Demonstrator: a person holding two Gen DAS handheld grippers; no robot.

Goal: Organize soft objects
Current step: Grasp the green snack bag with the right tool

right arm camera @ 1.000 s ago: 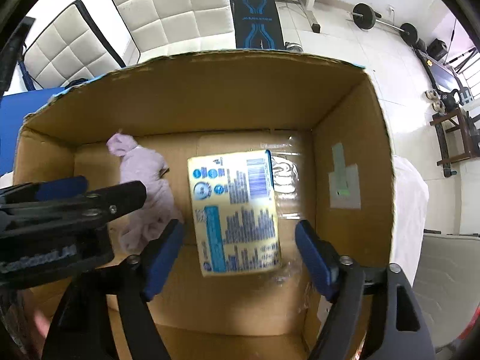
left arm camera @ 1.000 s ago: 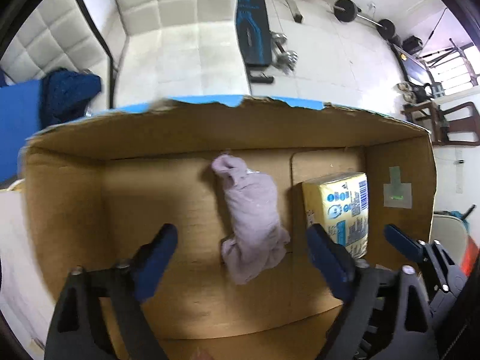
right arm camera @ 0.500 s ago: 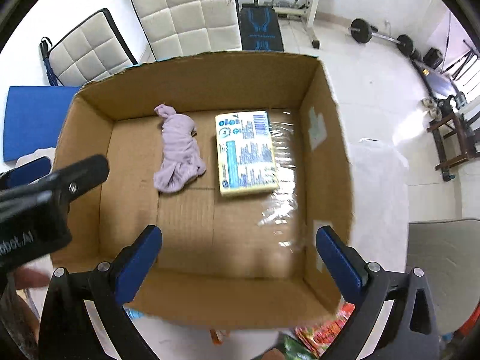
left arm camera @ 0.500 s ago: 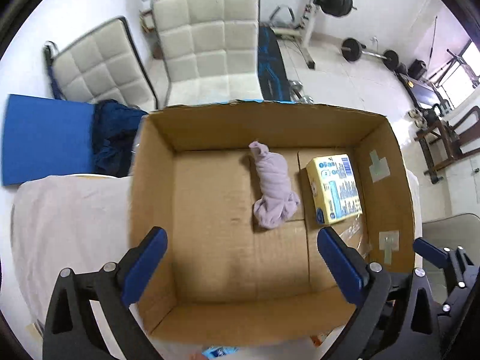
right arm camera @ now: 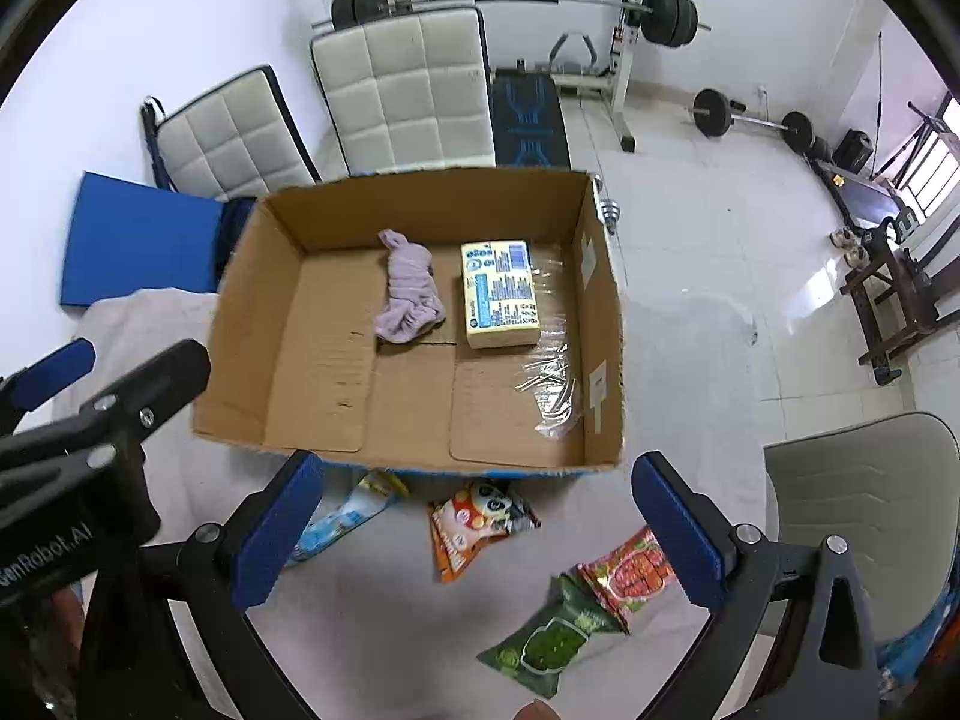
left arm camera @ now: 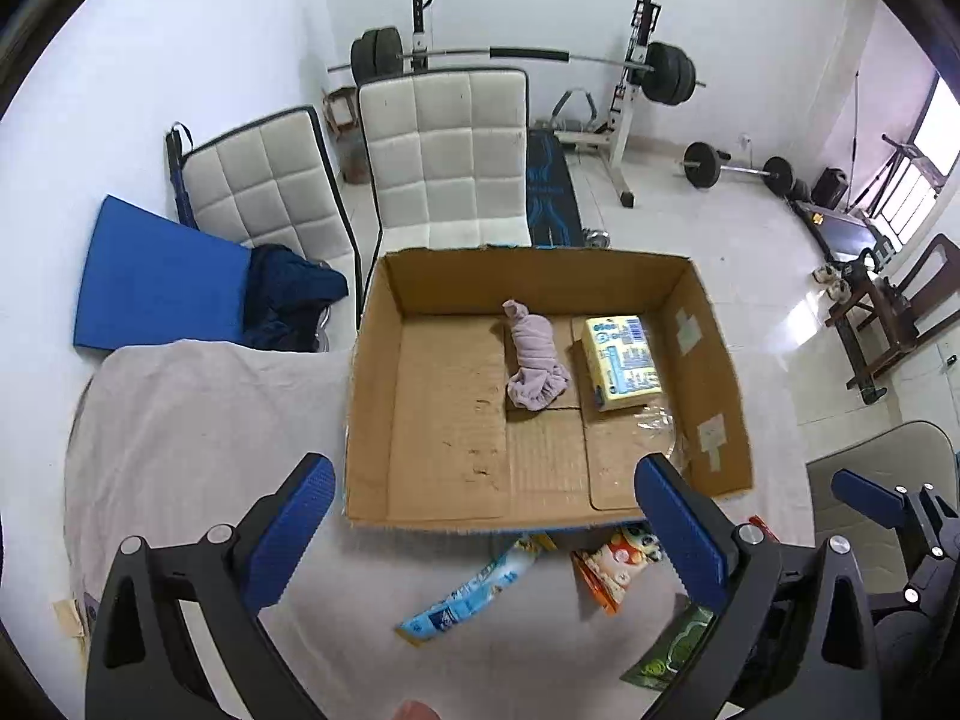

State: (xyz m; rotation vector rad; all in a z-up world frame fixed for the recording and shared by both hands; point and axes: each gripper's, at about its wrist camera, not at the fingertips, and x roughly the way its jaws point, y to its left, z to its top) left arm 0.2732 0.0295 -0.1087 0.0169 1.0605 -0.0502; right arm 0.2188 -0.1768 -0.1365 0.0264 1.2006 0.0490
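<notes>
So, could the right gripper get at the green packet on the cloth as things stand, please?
Probably yes: the green packet lies in the open outside the box, just below the right gripper, whose jaws are open and empty.

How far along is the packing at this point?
Done: the cloth and yellow pack lie in the box. In hand: nothing; the left gripper and right gripper are open. Left: four packets on the table, including a green one.
</notes>
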